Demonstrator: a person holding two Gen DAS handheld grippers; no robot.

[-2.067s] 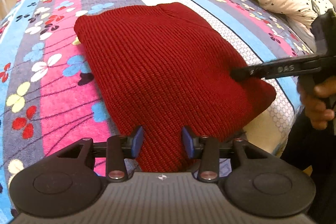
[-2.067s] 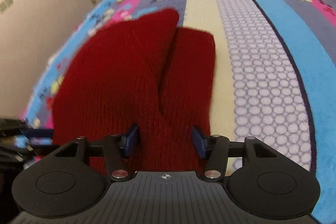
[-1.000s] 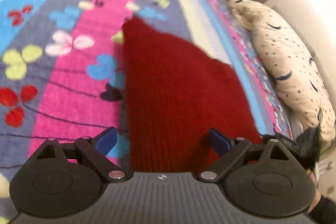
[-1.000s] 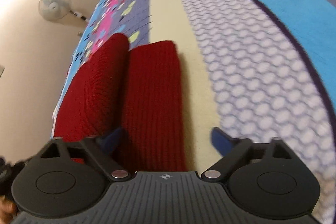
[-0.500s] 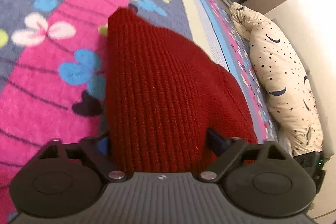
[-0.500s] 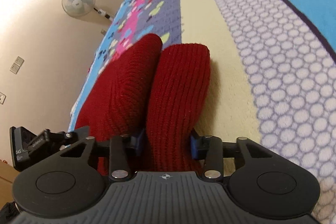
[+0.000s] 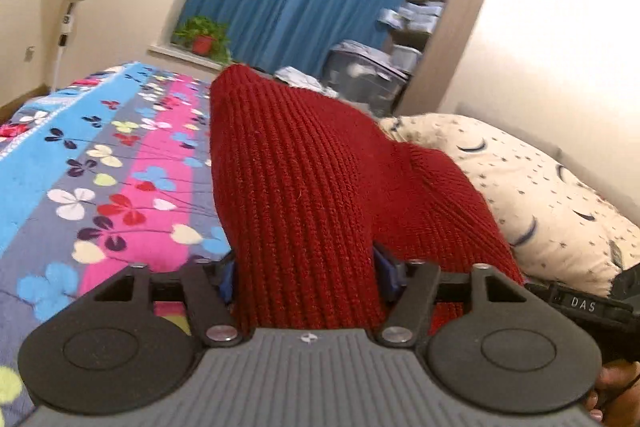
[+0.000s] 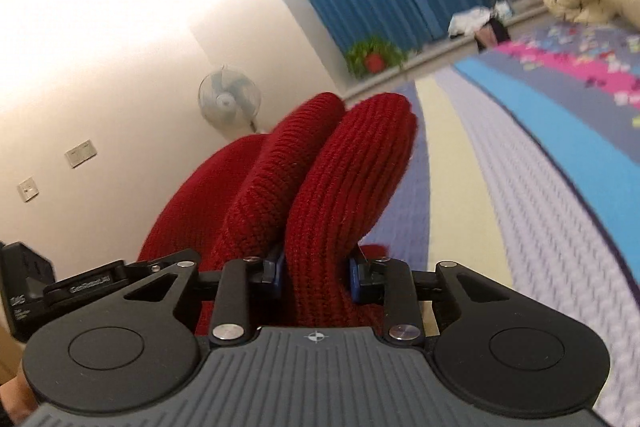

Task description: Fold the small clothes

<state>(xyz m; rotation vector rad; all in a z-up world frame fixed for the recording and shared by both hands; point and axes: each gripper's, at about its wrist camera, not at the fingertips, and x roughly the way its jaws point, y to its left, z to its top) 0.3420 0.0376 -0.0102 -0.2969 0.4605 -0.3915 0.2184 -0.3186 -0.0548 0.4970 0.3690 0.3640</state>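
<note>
Left tool (image 7: 306,273) clenched on a thick fold of the red knit (image 7: 304,187); jaws have just been closing, and the blue pads (image 7: 228,279) press into the fabric on both sides. The knit rises from between the jaws and runs forward and up, its far end ahead of the tool and clear of the bed (image 7: 100,167). More of it sags off to the right of the tool, toward the right tool's arm, marked "DAS", at the right edge of the left view.

Right tool (image 8: 316,277) also clenched on the knit (image 8: 340,187); jaws have just been closing, narrower than the left tool's. A rolled fold sits between the pads (image 8: 354,277) and stands up ahead of the tool. A second roll lies touching it, just left of the left jaw, outside the grip. The rest of the knit spreads further left toward the left tool (image 8: 80,283).

Bed is below and right of the right tool, below and left of the left tool. Pillow (image 7: 540,195) is right of the left tool. Right view is motion-blurred at the far edge. Fingers (image 7: 612,399) show at the bottom right corner of the left view.
</note>
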